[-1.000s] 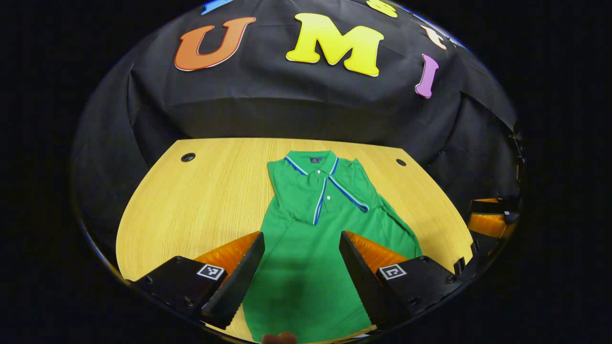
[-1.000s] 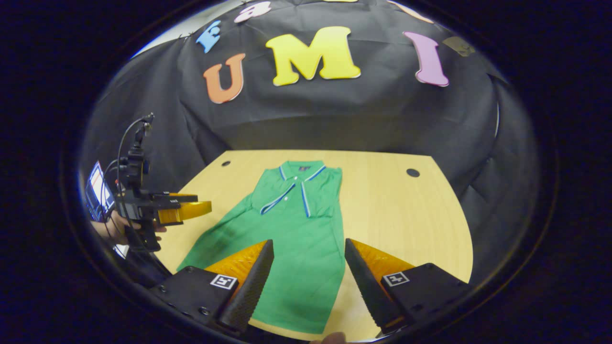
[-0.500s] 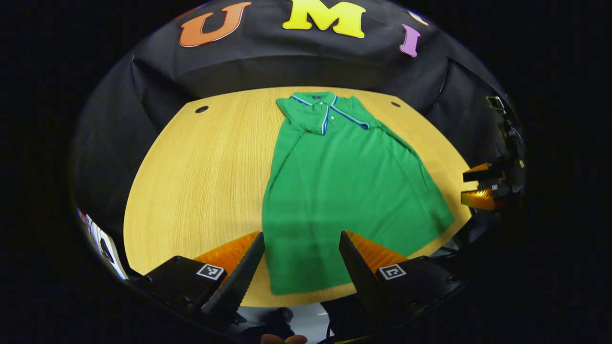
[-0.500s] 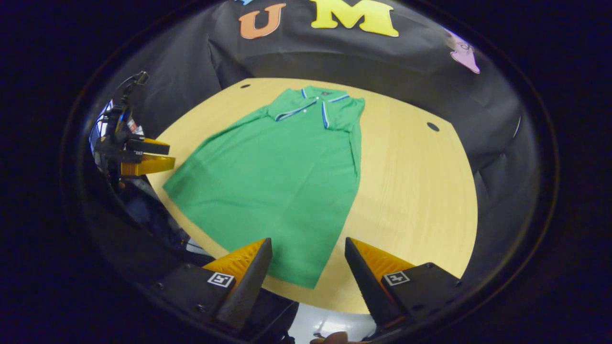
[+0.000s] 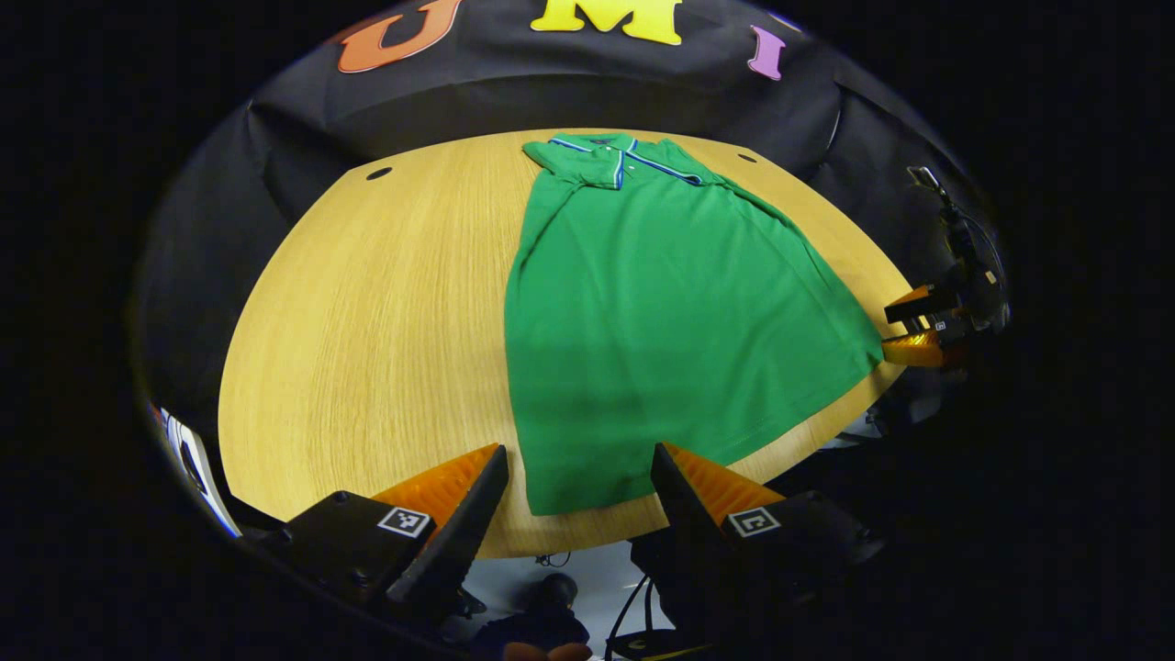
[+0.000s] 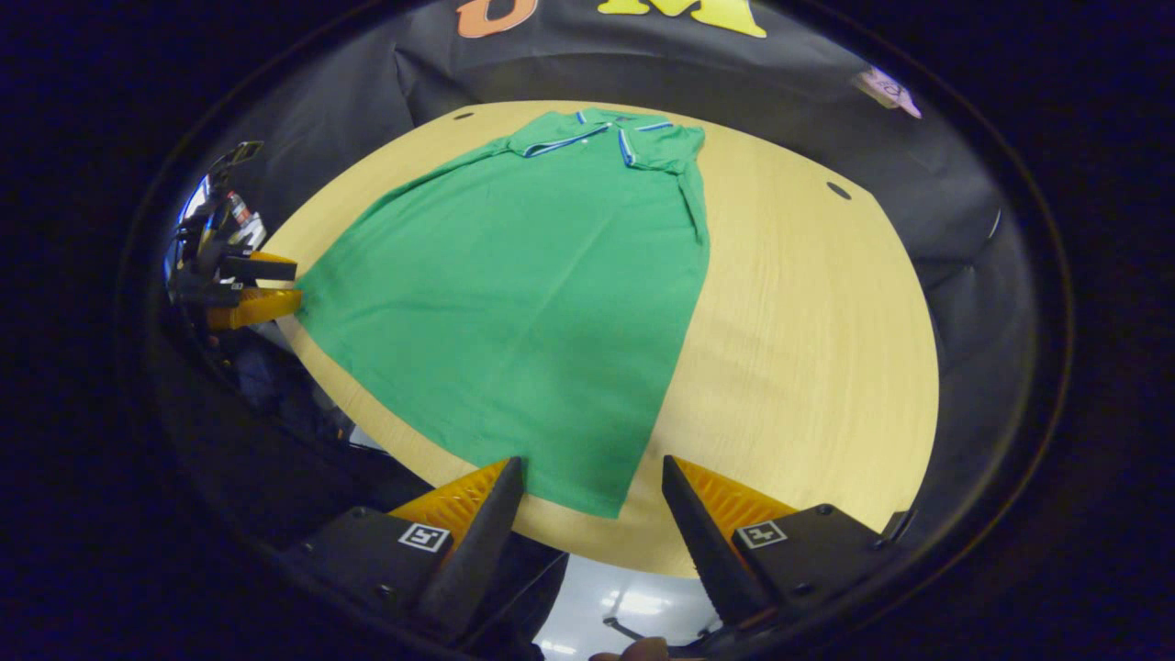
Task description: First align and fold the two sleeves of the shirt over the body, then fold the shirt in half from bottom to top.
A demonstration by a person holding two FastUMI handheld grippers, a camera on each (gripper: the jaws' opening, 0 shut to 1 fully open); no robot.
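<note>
A green polo shirt point(image 5: 661, 303) lies flat on the wooden table point(image 5: 367, 321), collar at the far end, both sleeves tucked over the body. My left gripper point(image 5: 578, 448) is open above the hem's left corner. Off at the right of this view, my right gripper point(image 5: 904, 329) hovers by the hem's other corner. In the right gripper view the shirt point(image 6: 532, 294) spreads across the table point(image 6: 808, 349), and my right gripper point(image 6: 592, 459) is open over the near hem corner. The left gripper point(image 6: 286, 282) appears at the far left, beside the hem's other end.
Two cable holes sit in the tabletop near the far corners point(image 5: 378, 173) point(image 5: 746, 157). The table's near edge runs just under both grippers, with pale floor point(image 6: 624, 601) and cables below it. Black cloth walls the back and sides.
Both grippers have drawn back from above the shirt's body toward the table's near edge. The hem and its corners have come into sight between the fingers. The shirt has not moved.
</note>
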